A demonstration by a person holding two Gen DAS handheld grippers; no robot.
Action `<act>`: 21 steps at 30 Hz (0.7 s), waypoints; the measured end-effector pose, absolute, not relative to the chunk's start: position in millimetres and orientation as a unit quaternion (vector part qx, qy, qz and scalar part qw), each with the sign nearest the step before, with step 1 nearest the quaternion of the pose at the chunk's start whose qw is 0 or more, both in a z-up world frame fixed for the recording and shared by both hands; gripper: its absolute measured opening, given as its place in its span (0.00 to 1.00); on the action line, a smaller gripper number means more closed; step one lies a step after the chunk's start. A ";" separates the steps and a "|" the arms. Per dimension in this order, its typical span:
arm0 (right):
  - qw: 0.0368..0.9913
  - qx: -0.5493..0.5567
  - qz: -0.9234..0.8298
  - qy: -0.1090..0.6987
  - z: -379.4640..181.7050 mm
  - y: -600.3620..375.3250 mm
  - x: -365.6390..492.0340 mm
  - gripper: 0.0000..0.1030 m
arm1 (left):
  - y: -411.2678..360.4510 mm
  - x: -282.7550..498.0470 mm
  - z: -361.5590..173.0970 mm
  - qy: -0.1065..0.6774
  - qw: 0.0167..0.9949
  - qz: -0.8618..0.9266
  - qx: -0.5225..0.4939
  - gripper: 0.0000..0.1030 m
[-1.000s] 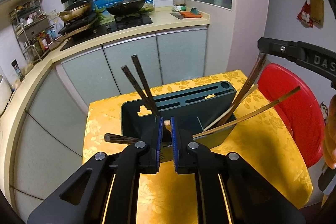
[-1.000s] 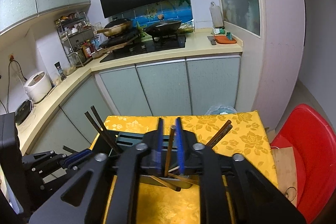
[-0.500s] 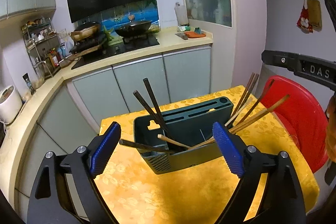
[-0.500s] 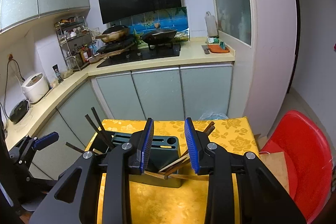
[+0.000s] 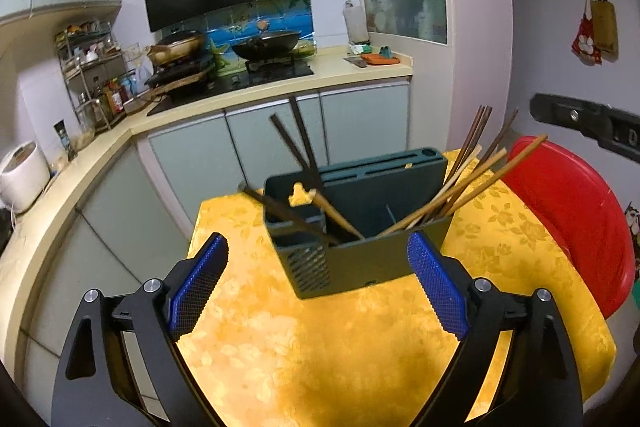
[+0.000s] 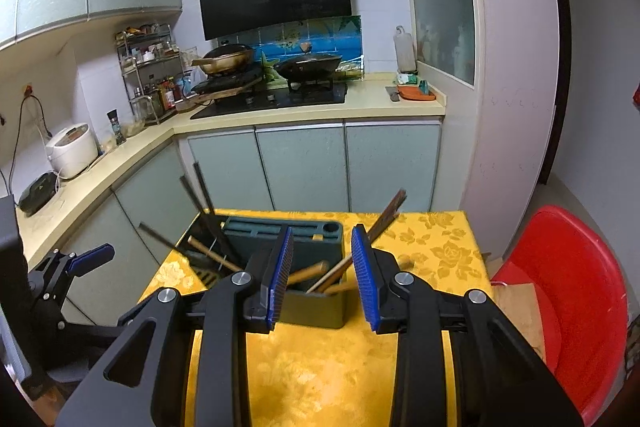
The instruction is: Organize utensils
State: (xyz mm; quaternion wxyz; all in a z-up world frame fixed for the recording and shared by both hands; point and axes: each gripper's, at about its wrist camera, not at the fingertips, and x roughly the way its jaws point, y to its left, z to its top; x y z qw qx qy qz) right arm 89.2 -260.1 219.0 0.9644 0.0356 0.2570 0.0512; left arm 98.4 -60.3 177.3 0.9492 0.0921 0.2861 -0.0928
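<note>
the green utensil holder (image 5: 360, 227) stands on the yellow tablecloth (image 5: 340, 347), chopsticks (image 5: 460, 183) leaning out of its compartments. the left gripper (image 5: 318, 283) is spread wide and empty, short of the holder. the right gripper (image 6: 322, 277) is partly apart, gripping nothing, with the holder beyond its blue pads (image 6: 280, 279).

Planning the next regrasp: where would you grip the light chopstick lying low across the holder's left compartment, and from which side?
Grip the light chopstick at its raised upper-left end, coming from above with the left gripper: that end juts over the holder rim, the rest lies inside.
</note>
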 end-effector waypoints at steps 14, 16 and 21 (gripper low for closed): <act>0.965 0.010 0.019 0.260 133.2 -248.3 33.9 0.68 | -30.4 46.1 117.8 0.280 0.955 -0.047 0.084 0.91; 0.965 0.010 0.018 0.261 122.8 -247.1 26.4 0.71 | -27.1 40.5 111.0 0.281 0.956 -0.044 0.077 0.93; 0.967 0.002 0.007 0.253 98.2 -238.1 6.0 0.84 | -21.4 25.6 98.3 0.277 0.958 -0.035 0.064 0.94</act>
